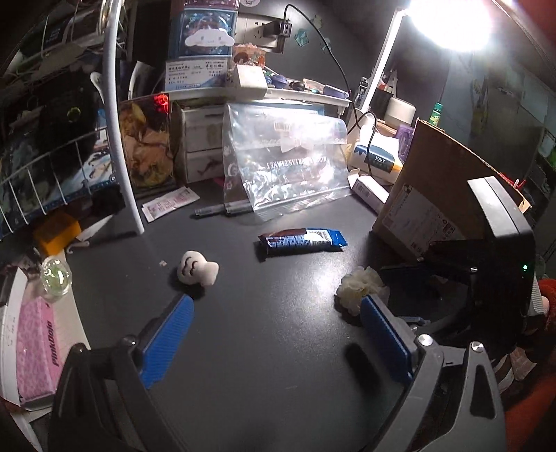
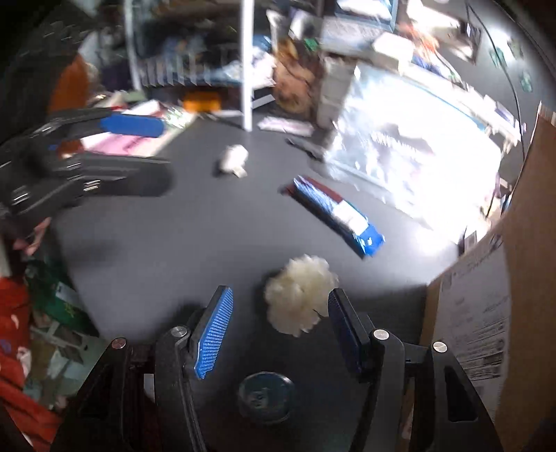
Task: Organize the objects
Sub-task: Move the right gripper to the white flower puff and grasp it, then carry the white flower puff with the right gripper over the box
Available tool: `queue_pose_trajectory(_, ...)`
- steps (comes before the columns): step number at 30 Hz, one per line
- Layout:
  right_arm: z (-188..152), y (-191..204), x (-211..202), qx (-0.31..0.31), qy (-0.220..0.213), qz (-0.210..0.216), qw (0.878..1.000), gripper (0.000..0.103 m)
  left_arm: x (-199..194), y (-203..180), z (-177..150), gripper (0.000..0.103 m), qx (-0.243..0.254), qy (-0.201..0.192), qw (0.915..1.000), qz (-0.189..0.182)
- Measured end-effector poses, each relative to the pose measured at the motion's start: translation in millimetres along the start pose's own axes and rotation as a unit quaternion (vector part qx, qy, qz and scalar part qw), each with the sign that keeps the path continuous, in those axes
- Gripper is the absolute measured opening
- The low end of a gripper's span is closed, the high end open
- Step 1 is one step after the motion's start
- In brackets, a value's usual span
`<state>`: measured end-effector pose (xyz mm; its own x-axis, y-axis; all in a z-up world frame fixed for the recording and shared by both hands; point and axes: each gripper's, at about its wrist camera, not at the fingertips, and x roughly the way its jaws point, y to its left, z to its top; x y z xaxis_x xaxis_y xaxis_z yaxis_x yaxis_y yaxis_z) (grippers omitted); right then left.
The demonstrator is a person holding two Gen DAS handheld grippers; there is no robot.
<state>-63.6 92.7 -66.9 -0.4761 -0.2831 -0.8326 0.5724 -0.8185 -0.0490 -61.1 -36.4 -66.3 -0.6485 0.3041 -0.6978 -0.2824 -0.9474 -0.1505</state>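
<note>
A cream fabric flower (image 2: 300,293) lies on the dark desk, just ahead of my open right gripper (image 2: 279,306), nearer its right finger. It also shows in the left wrist view (image 1: 358,288). A white squishy toy (image 1: 197,268) with a drawn face and a blue-and-brown snack bar (image 1: 301,240) lie on the desk; both also show in the right wrist view, the toy (image 2: 233,158) and the bar (image 2: 338,212). My left gripper (image 1: 278,313) is open and empty, above the desk, with the toy just beyond its left finger. The right gripper (image 1: 410,274) shows at the right of the left wrist view.
A cardboard box (image 1: 448,201) stands at the right. A clear zip bag (image 1: 285,167) leans at the back with a pen (image 1: 222,209) before it. A white rack post (image 1: 120,139), a pink box (image 1: 34,351), a small glass jar (image 1: 55,278) and a bright lamp (image 1: 448,24) surround the desk.
</note>
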Motion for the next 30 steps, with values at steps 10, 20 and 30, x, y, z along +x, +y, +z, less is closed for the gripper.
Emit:
queue_pose_trajectory(10,-1,-12,27,0.015,0.02,0.012,1.0,0.027,11,-4,1,0.096,0.0,0.014,0.9997,-0.02)
queue_pose_trajectory(20,4,-4,4,0.005,-0.015,0.045,0.999,0.017,16,-21,13,0.096,0.002,0.035,0.9942,-0.101)
queue_pose_trajectory(30,21,15,-59,-0.024,-0.108,0.095,0.989,0.017,-12,-30,46,0.044,-0.009,0.016,0.98,-0.198)
